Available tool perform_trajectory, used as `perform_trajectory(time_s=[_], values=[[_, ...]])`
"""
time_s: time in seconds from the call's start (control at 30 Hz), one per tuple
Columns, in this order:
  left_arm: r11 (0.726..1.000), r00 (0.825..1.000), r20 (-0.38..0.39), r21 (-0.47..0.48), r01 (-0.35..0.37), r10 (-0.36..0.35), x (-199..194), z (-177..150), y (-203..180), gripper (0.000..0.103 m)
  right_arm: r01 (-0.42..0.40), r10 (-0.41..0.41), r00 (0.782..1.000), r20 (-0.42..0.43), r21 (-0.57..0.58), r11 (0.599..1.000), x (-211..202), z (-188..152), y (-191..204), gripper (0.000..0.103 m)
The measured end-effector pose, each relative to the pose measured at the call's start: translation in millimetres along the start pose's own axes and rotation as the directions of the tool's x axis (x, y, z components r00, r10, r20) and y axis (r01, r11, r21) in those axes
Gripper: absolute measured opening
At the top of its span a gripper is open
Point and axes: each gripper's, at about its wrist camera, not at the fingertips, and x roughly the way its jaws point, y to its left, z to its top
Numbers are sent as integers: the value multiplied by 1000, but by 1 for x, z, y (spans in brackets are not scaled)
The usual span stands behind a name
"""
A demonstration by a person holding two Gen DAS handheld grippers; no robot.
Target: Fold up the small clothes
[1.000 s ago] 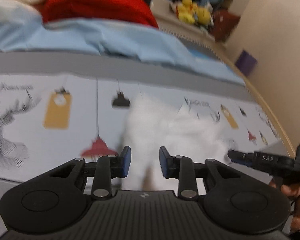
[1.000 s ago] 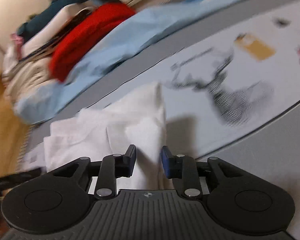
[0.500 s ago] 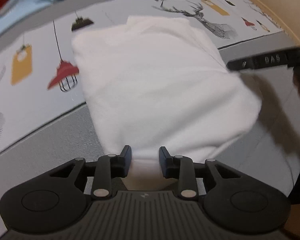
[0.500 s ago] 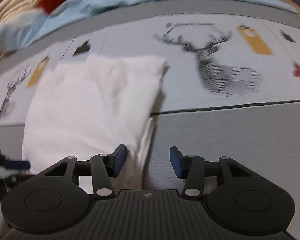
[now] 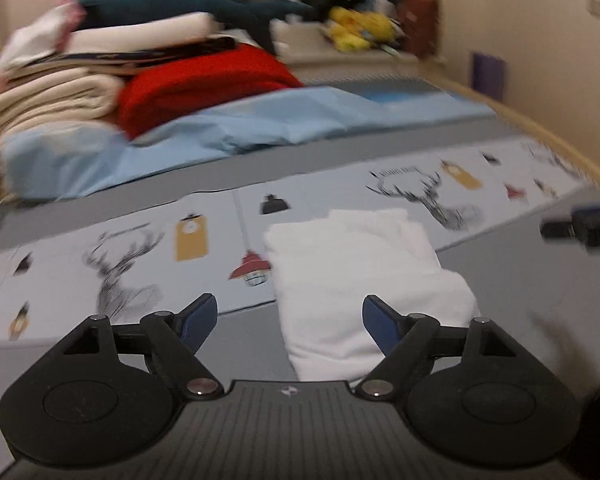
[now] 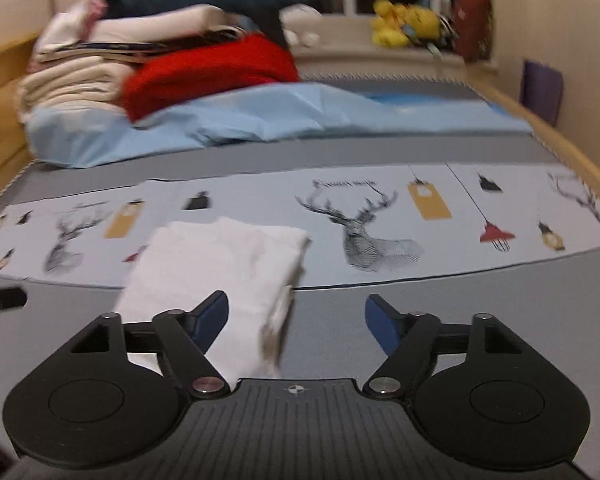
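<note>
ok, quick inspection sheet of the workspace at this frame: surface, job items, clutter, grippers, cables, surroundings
Surface: bed cover, grey with a pale band printed with deer and lamps.
Job's things: white garment, folded into a compact rectangle, lying flat across the band's near edge; nothing grips it.
Clutter: stack of folded linens, red blanket and light blue sheet at the far end.
Grippers: left gripper open, empty, garment ahead and slightly right; right gripper open, empty, garment ahead and left.
Cables: nothing seen.
Surroundings: wooden bed frame, yellow plush toys on the ledge, beige wall.
</note>
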Motion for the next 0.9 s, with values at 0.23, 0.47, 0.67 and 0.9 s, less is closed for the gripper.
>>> perform_trajectory(time_s=[0.23,0.47,0.67,0.9], values=[[976,996,-70,-206,-73,60,-14,-52,-9,91,19,-18,1000,19,-49,999,-26,-35,29,85],[976,986,-165,-210,-57,22,13,-52,-20,91,40,-40,999,0,-102,994,-17,-43,51,85],[973,986,-166,-229,-39,0,19,-54,-26,91,4,-7,999,-34,-84,996,-13,-47,63,85],[969,985,-173,-243,-47,5,21,-55,-21,91,-14,9,999,-49,-101,995,-8,-48,73,86]])
